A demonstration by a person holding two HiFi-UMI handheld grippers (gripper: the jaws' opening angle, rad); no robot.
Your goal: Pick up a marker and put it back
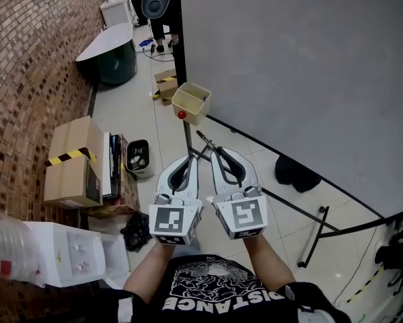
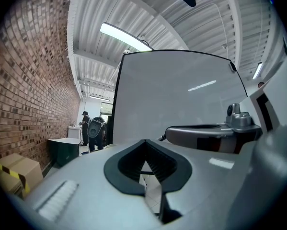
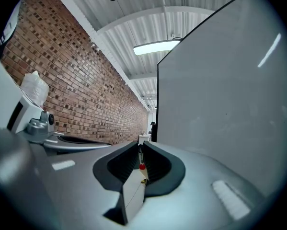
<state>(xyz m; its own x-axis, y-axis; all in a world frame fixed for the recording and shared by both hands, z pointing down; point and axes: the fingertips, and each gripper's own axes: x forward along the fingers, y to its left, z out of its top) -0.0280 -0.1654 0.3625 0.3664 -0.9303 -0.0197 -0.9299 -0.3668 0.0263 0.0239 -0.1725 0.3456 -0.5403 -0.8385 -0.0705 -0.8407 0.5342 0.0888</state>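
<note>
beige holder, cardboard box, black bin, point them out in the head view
beige holder (image 1: 194, 113), head view, outer front wall
cardboard box (image 1: 73, 136), head view, top face
black bin (image 1: 139, 174), head view, near wall

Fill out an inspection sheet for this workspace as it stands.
Surface: no table; an upright whiteboard on a black stand over a tiled floor.
Job's things: beige tray at the board's edge, with a small red thing at its lower corner; no marker can be made out.
Clutter: cardboard boxes, black bin, black bag.
Grippers: left gripper has its fingers closed tip to tip and holds nothing; right gripper has its fingers a narrow slit apart and holds nothing.
Cables: what looks like a striped cord on the floor at the right.
Surroundings: brick wall, water dispenser.
</note>
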